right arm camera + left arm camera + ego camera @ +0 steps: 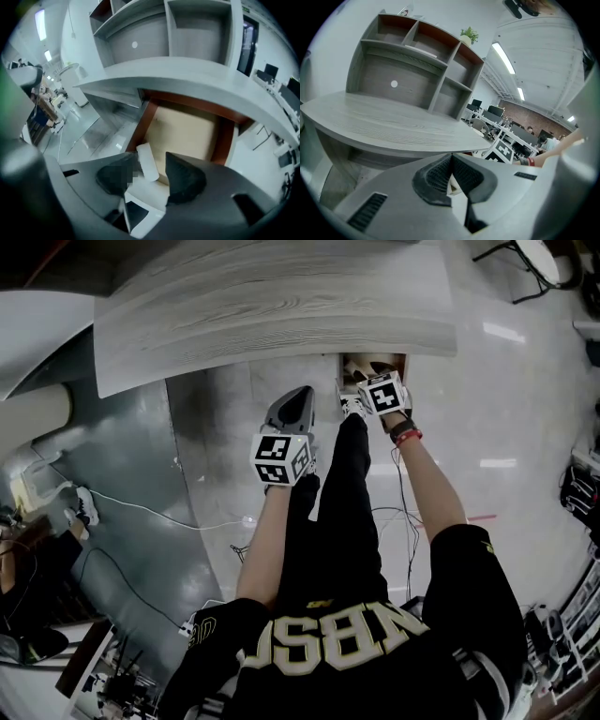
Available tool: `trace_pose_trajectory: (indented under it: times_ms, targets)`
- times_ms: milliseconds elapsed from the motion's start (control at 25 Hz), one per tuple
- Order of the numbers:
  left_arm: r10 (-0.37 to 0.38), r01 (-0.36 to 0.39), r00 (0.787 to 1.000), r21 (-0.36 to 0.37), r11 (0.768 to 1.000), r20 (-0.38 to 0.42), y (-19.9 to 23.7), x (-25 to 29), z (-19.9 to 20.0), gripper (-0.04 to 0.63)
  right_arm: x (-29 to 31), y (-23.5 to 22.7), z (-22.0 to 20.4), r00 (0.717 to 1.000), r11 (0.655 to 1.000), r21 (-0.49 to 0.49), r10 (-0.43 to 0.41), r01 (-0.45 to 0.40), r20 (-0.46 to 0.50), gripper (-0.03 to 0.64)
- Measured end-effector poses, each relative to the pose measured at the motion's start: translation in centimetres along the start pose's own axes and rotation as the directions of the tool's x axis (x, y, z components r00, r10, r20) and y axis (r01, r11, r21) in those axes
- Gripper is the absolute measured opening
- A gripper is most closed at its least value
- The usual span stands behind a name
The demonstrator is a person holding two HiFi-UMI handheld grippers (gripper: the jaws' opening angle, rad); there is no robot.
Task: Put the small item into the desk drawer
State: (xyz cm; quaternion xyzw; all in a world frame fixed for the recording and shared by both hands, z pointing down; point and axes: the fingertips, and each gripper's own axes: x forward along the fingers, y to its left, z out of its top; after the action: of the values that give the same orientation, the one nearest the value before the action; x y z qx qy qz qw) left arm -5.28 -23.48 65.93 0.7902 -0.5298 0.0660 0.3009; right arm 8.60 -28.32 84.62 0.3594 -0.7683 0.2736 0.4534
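Right gripper hangs over the open drawer under the desk, jaws spread wide, gripping nothing; the white item shows between them, close to the left pad, at the drawer's near left corner; left gripper is clenched and empty, level with the desk's front edge.

Black lettered jersey, red wristband
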Motion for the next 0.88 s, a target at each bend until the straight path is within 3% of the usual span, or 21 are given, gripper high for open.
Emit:
trace_pose_trajectory:
  times_ms: [240,560,880]
  targets:
    - [0.002,-0.002,1.0,0.014,1.0,0.007,-0.7,-1.0,1.4,0.012,-4.9,0.4,1.3,0.995,0.99,0.143,-0.034,0.02,0.098,0.189]
    - [-0.003,0.003,1.0,0.046,0.999,0.017,-1.5,-1.9,3.8,0.012,-11.4,1.2,3.3,0.972,0.979,0.2,-0.086,0.042,0.219,0.176]
    - [-0.054,0.044,0.995,0.112,0.993,0.085,-4.2,-3.5,8.4,0.012,-18.3,2.2,6.0,0.918,0.956,0.292,-0.134,0.021,0.372,0.153]
